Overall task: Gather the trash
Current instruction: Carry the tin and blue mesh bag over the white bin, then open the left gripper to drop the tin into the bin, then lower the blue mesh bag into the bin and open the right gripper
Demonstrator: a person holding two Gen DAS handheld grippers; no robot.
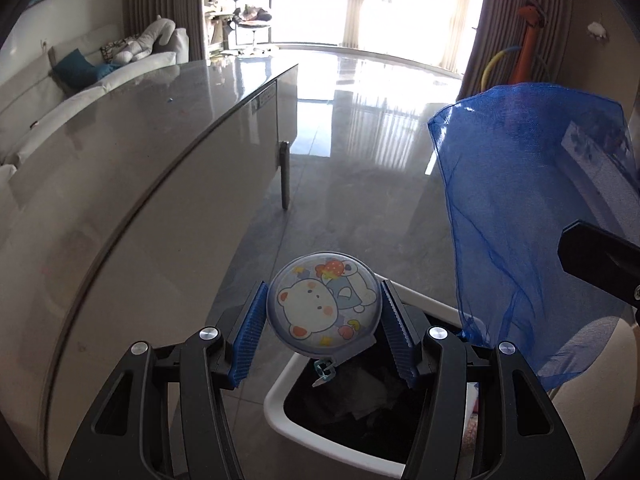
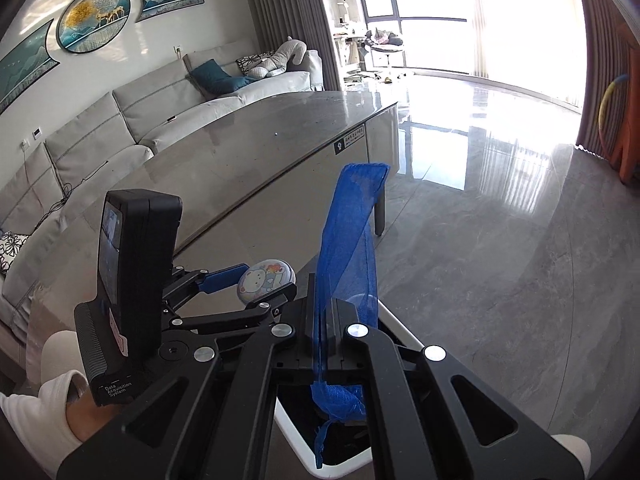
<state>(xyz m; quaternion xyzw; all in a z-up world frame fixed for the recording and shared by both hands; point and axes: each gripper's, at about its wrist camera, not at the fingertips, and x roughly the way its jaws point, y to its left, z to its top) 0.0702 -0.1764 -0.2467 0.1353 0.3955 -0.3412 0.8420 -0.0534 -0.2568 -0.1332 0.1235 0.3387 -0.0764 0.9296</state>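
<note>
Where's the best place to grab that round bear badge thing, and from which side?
By its thin rim, squeezed on two opposite edges, coming straight at it edge-on. The round bear badge is a flat disc, so its picture face gives nothing to pinch. The left hand-held gripper sits just so, one blue pad on each side, above the white trash bin.

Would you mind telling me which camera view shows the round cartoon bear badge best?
The left wrist view: the bear badge faces the camera squarely between the left claw pads, above the white bin. The right wrist view shows it small, side-on and partly hidden.
</note>
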